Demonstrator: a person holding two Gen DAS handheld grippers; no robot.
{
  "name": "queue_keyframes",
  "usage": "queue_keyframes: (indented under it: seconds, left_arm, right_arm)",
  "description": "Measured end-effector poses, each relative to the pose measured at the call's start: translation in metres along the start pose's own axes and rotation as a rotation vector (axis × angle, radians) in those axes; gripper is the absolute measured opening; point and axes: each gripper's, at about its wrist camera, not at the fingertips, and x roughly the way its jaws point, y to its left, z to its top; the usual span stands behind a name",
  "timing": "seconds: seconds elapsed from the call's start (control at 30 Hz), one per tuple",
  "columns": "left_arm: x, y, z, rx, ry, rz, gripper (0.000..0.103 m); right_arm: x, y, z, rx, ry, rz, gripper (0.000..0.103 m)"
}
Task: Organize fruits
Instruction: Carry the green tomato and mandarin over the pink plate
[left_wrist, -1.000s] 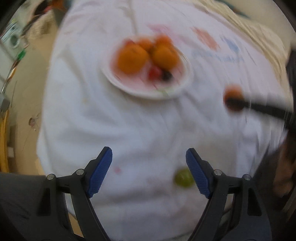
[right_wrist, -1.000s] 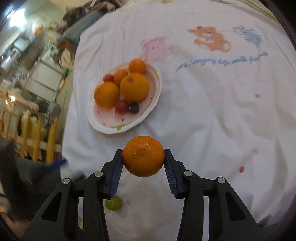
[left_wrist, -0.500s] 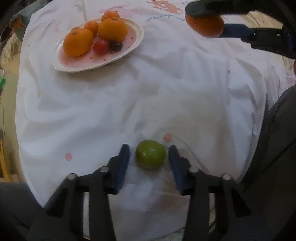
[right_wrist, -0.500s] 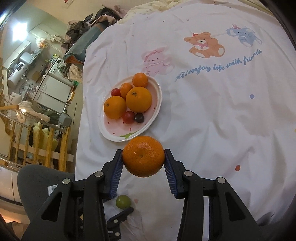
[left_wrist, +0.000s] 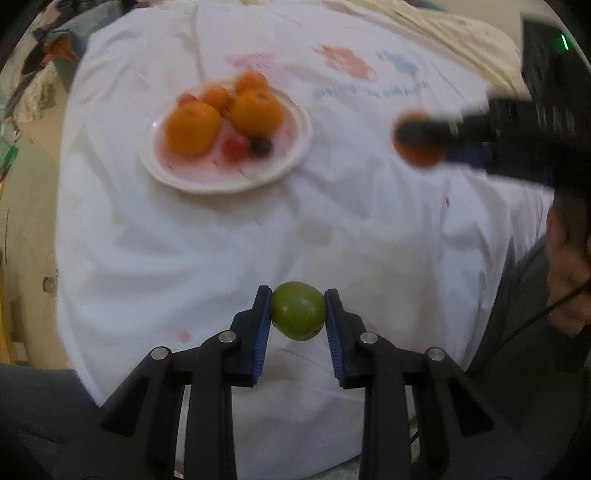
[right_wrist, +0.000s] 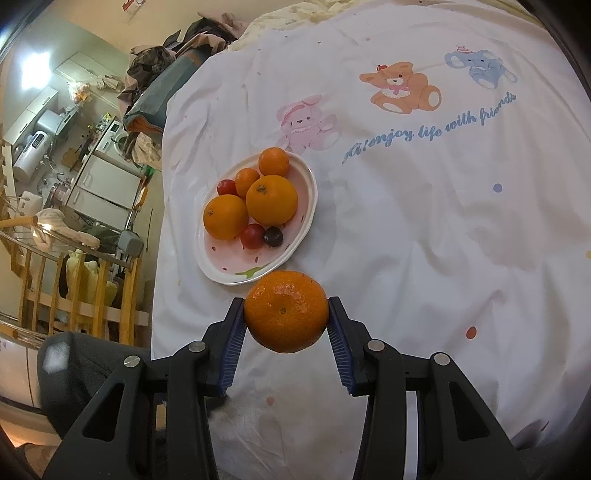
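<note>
A small green fruit (left_wrist: 298, 311) is pinched between the blue pads of my left gripper (left_wrist: 298, 314), which is shut on it just above the white cloth. My right gripper (right_wrist: 286, 314) is shut on a big orange (right_wrist: 286, 311) held in the air near the plate's front rim. In the left wrist view that orange (left_wrist: 419, 144) and the right gripper show blurred at the right. The white plate (right_wrist: 225, 260) holds several oranges, two red cherry tomatoes and a dark one; it lies beyond both grippers (left_wrist: 221, 181).
A white cloth with cartoon animals (right_wrist: 402, 88) covers the table. The table's left edge (right_wrist: 159, 258) drops to a cluttered room with a wooden railing (right_wrist: 85, 284). A person's hand (left_wrist: 565, 266) and dark sleeve show at the right.
My left gripper closed its jaws around the green fruit and lifted it off the cloth. The right gripper kept the orange and stayed near the plate.
</note>
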Motion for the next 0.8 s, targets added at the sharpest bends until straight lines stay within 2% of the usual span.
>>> queue_keyframes:
  seconds: [0.17,0.33,0.5,0.8]
  left_arm:
    - [-0.015,0.022,0.027,-0.032,-0.054,0.035,0.025]
    - [-0.016,0.053,0.056,-0.077,-0.08,0.066,0.025]
    - [-0.011,0.072,0.077,-0.094,-0.08,0.087,0.025]
    - [0.01,0.085,0.1,-0.141,-0.05,0.059,0.025]
  right_arm:
    - [0.0,0.008,0.005,-0.016,-0.001,0.006,0.046]
    - [0.009,0.027,0.025,-0.039,0.019,0.017,0.046]
    - [0.034,0.041,0.043,-0.084,0.068,-0.018,0.046]
    - [0.081,0.044,0.068,-0.105,0.136,-0.039,0.046]
